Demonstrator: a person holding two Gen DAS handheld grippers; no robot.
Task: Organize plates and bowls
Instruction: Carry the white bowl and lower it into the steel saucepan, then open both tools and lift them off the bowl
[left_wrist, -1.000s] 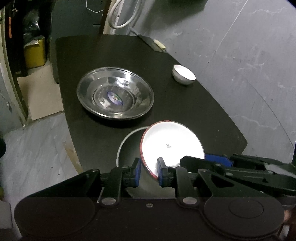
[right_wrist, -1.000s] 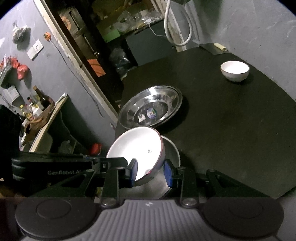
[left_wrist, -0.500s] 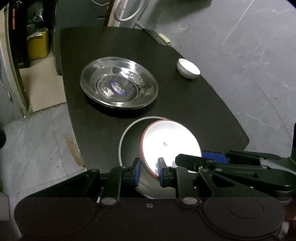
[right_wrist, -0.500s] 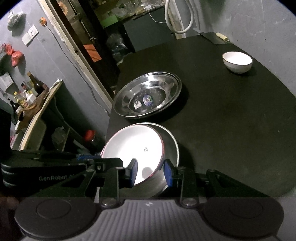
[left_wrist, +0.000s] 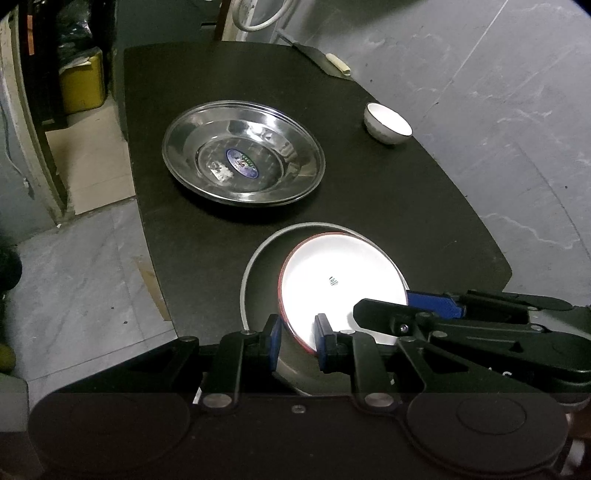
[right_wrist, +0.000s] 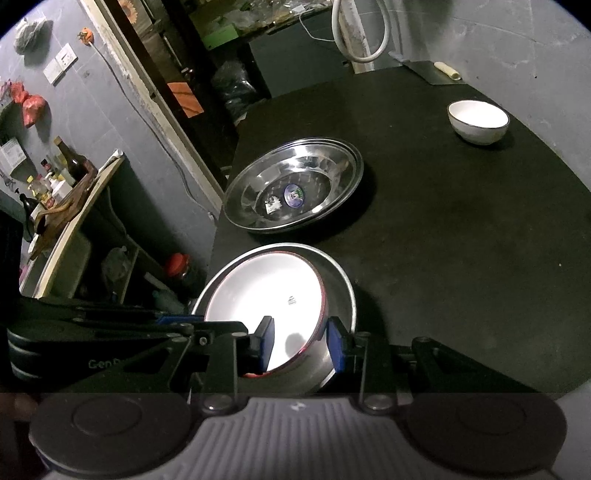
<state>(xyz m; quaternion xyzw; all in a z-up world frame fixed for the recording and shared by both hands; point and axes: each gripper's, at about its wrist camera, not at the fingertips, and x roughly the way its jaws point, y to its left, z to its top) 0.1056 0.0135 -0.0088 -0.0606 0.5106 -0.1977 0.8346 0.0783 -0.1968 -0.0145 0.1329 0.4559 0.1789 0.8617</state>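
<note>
White plate (left_wrist: 341, 282) | each hand-held gripper pinches its rim, 6 and 3 o'clock | lowering level into steel bowl (left_wrist: 258, 258)

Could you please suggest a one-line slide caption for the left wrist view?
Both grippers hold a red-rimmed white plate inside a metal pan on a black table.

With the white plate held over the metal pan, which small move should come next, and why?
Probably lower the white plate flat into the metal pan, then release. Both the left tongs and the right tongs grip its red rim, and it sits tilted inside the pan, not yet lying flat on the bottom.
</note>
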